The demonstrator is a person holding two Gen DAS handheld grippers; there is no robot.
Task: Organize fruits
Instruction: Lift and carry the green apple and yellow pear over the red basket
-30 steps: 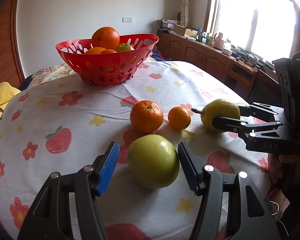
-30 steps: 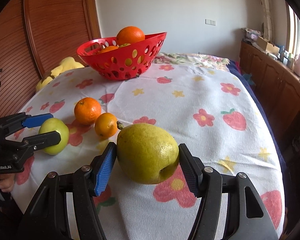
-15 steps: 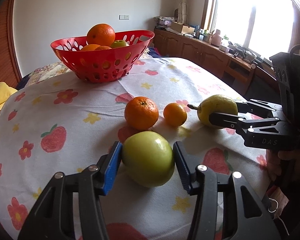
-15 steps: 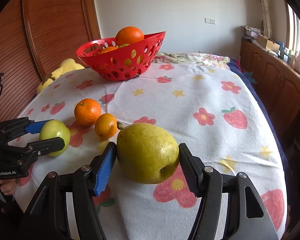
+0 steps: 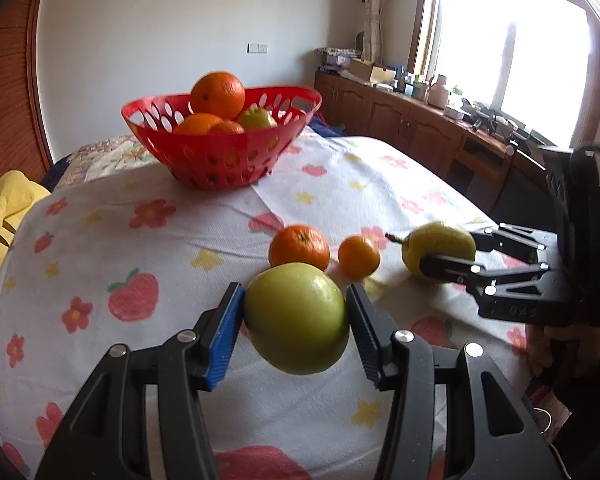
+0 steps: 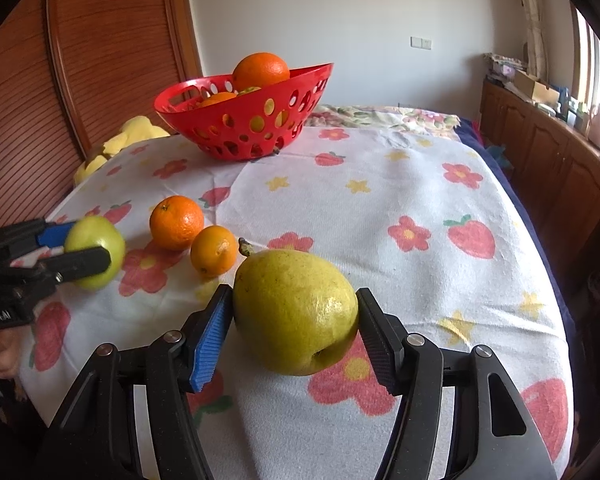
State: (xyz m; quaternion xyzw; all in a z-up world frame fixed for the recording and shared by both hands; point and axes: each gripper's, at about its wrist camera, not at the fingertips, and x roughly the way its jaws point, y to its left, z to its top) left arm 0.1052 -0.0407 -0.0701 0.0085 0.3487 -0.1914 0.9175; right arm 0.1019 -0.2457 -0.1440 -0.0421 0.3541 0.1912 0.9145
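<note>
White cloth with printed flowers and strawberries (image 6: 400, 184) covers the table. At its far side stands a red perforated plastic basket (image 5: 220, 152) holding oranges. The left gripper (image 5: 296, 320) is closed on a round green apple (image 5: 296, 318), both pads touching it. The right gripper (image 6: 296, 320) clamps a yellow-green pear (image 6: 294, 312) the same way. Between them, on the cloth, lie a larger orange mandarin (image 5: 299, 247) and a smaller orange mandarin (image 5: 358, 257).

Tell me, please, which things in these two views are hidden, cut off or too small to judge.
- Red basket: its wall hides the lower fruit, in both views.
- Green apple: underside unseen in the left view; lifted or resting, unclear.
- Pear: underside hidden in the right view.
- Sideboard clutter: too small, washed out by the window.
- Yellow object: cut off by the cloth edge.
</note>
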